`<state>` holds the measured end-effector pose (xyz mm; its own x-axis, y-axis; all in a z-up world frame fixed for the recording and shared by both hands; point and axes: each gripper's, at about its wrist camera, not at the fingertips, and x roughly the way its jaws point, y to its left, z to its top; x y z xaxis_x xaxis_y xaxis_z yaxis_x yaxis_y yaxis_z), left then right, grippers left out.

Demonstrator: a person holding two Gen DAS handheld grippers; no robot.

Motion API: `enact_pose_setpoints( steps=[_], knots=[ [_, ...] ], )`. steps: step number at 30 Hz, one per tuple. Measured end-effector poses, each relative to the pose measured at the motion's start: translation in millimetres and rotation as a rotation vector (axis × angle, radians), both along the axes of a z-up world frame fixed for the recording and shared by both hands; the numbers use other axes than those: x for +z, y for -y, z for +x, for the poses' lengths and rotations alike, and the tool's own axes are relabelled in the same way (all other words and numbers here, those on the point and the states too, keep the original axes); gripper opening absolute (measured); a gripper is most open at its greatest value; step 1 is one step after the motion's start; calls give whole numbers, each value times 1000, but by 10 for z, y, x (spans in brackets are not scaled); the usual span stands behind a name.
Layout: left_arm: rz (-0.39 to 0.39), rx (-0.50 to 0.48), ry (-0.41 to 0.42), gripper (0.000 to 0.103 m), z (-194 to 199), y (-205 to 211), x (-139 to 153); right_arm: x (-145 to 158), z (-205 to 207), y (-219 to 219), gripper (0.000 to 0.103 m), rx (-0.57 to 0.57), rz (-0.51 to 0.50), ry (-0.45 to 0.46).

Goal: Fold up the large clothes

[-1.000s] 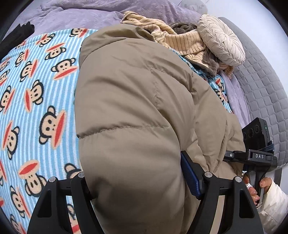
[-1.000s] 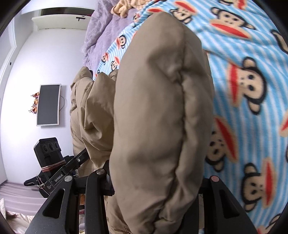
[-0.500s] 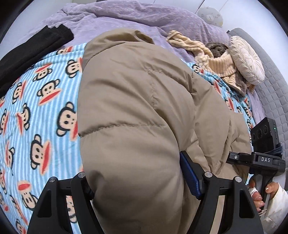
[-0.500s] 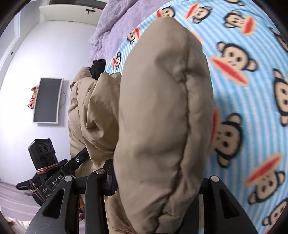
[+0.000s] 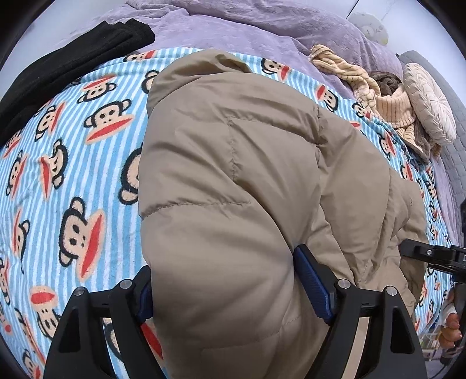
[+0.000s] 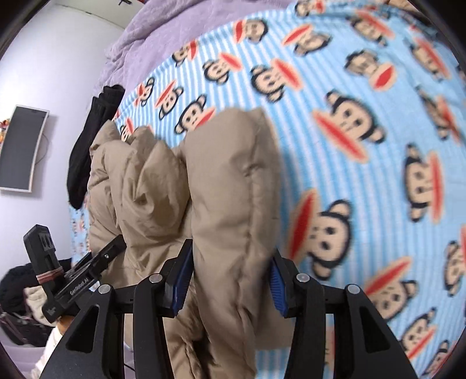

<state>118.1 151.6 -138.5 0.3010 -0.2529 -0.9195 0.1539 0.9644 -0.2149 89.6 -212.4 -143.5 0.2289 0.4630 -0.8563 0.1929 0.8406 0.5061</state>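
Both claws grip puffer jacket — black garment beyond.

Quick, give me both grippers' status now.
Left gripper: shut on the tan puffer jacket.
Right gripper: shut on another bunch of the same jacket.

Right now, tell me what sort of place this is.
Most likely a bedroom: a monkey-print blanket over a purple duvet, a round cushion by a quilted headboard, and a wall-mounted screen.
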Motion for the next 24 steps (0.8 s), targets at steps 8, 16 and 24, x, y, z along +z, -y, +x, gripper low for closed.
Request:
enact_pose_setpoints(
  steps=[8,16,24],
  knots=[
    [14,1,4,85,5,18,2,676,20,-374,24,-20,-87,178],
    [37,14,5,85,12,-1,49,270,352,-997,23,73,-213,112],
    [85,72,130,85,114,-102,285,-74,322,-886,20,44,-215,32]
  ],
)
